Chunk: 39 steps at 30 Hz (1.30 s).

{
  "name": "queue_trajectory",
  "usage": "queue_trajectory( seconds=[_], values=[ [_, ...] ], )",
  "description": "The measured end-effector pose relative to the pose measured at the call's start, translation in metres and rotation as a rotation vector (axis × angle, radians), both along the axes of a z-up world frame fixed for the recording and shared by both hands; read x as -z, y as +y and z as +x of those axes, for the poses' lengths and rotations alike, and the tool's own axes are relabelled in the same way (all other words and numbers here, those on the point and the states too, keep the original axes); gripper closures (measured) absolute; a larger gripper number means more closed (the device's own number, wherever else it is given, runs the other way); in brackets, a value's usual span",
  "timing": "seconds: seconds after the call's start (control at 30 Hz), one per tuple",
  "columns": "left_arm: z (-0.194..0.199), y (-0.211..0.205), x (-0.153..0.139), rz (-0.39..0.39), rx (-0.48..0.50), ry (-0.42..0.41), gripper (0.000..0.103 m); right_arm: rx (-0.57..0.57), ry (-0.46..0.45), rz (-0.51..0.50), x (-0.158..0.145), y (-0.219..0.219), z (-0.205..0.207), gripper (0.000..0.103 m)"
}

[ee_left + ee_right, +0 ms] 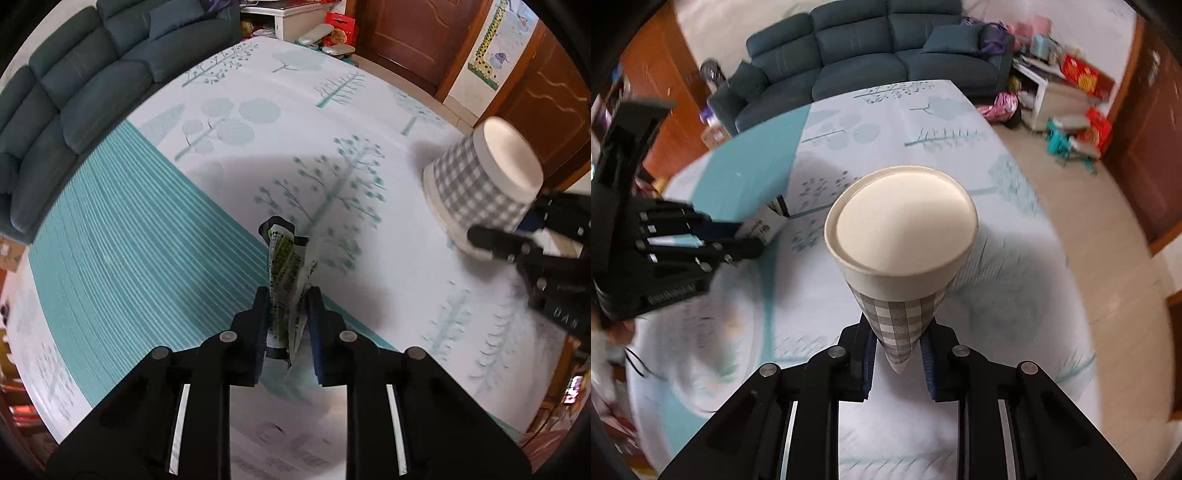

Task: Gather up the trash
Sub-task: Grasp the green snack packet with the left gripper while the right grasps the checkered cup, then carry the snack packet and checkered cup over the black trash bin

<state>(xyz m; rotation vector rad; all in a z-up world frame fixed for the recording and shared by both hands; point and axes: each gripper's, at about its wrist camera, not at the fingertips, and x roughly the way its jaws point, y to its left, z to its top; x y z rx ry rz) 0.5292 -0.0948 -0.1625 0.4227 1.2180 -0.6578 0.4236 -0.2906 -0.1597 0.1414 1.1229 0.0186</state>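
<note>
So my left tool (287,295) is clamped on a crumpled wrapper (286,273), green and white with small print on it. The blue pads (263,317) squeeze it from both sides, and the top of the wrapper sticks up past the fingertips, off the surface. In the right wrist view, the same tool (753,245) is over at the left edge with the wrapper (764,225) poking out of it.

My right tool (899,345) is pinched on a paper cup (901,236), grey checked sides and a white band. I've got it by the rim end, squashed flat between the pads, so the cup's round white bottom faces the camera. From the left wrist view the cup (484,177) sits at the right with the right tool (517,240) holding it from the near side, well apart from the wrapper.

Under both tools there's the worktop (332,110), covered with a pale cloth printed with teal trees, plus a teal striped patch (122,236) on the left. On the far side stands a dark blue-grey sofa (871,48). To the right there's a low white cabinet (1056,96) with red boxes around it, and brown wooden doors (413,33) beyond that. Everything's a bit blurry.
</note>
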Motion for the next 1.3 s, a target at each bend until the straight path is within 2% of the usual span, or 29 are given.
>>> queue_trajectory(
  seconds=[0.1, 0.27, 0.5, 0.7, 0.83, 0.97, 1.07, 1.13, 1.3],
  values=[
    [-0.030, 0.003, -0.011, -0.009, 0.001, 0.010, 0.087, 0.036, -0.032, 0.089, -0.013, 0.004, -0.034, 0.083],
    [-0.100, 0.012, -0.043, -0.074, 0.057, 0.028, 0.087, 0.075, -0.088, 0.194, -0.040, 0.017, -0.100, 0.083],
    [-0.210, 0.026, -0.083, -0.165, 0.144, 0.068, 0.087, 0.172, -0.119, 0.270, -0.058, 0.029, -0.240, 0.083],
    [-0.312, 0.025, -0.097, -0.237, 0.200, 0.112, 0.087, 0.275, -0.115, 0.304, -0.052, 0.032, -0.371, 0.083],
    [-0.377, 0.015, -0.095, -0.266, 0.250, 0.111, 0.087, 0.373, -0.077, 0.333, -0.023, 0.032, -0.452, 0.083],
    [-0.438, -0.005, -0.070, -0.249, 0.322, 0.174, 0.087, 0.492, -0.003, 0.373, 0.026, 0.030, -0.515, 0.083],
    [-0.481, -0.023, -0.038, -0.191, 0.377, 0.210, 0.087, 0.587, 0.061, 0.408, 0.070, 0.028, -0.556, 0.083],
    [-0.499, -0.034, -0.014, -0.150, 0.405, 0.231, 0.087, 0.653, 0.113, 0.463, 0.105, 0.025, -0.577, 0.083],
    [-0.532, -0.064, 0.051, -0.032, 0.432, 0.283, 0.087, 0.755, 0.270, 0.523, 0.185, 0.023, -0.610, 0.082]
  ],
)
